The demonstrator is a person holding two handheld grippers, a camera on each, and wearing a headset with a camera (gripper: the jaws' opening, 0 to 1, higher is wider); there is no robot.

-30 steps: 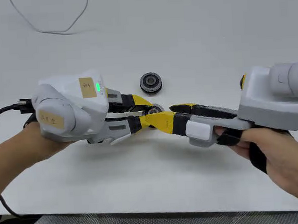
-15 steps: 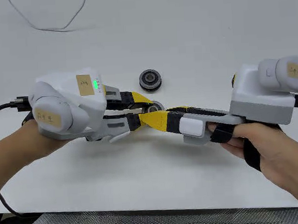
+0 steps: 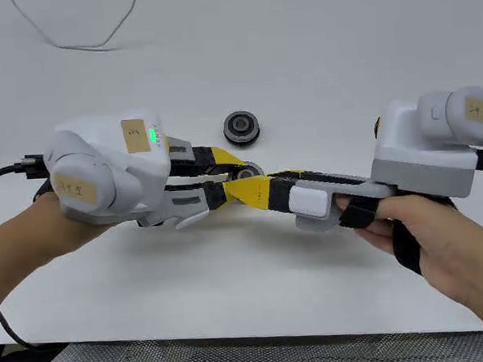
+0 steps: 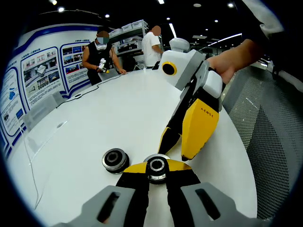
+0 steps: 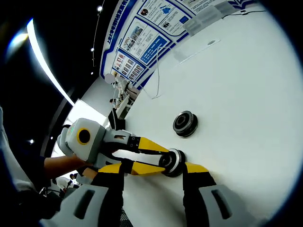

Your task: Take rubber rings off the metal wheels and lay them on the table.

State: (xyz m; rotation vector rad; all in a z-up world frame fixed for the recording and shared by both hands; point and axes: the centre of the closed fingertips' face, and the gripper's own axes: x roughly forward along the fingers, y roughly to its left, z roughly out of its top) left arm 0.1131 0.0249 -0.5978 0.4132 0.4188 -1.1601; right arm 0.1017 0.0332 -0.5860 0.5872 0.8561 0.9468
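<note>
Since a second ago the right hand-held gripper (image 5: 160, 168) has pushed in toward the left one. Its yellow jaw tips then stopped just short of the held wheel (image 4: 157, 168) and now reach past it on both sides. Its jaws stand apart, straddling the wheel without clamping it; whether either tip touches the wheel I cannot tell. The left hand-held gripper (image 3: 240, 177) has barely shifted and keeps its jaws closed on the held wheel, pinched between its two yellow tips. This wheel is over the near half of the bench (image 3: 325, 79), not far from the near edge; whether it rests on the surface or is held just clear I cannot tell. The second wheel (image 3: 243, 126) lies flat on the bench just beyond the jaws, toward the far edge, apart from both grippers and in the same spot as before. It is dark around the outside with a grey centre. A green light (image 3: 152, 138) glows on top of the left gripper's housing. The left hand (image 3: 33, 232) and the right hand (image 3: 426, 232) grip the handles from either side. Two people (image 4: 102, 52) stand at the far end of the bench in the left gripper view
</note>
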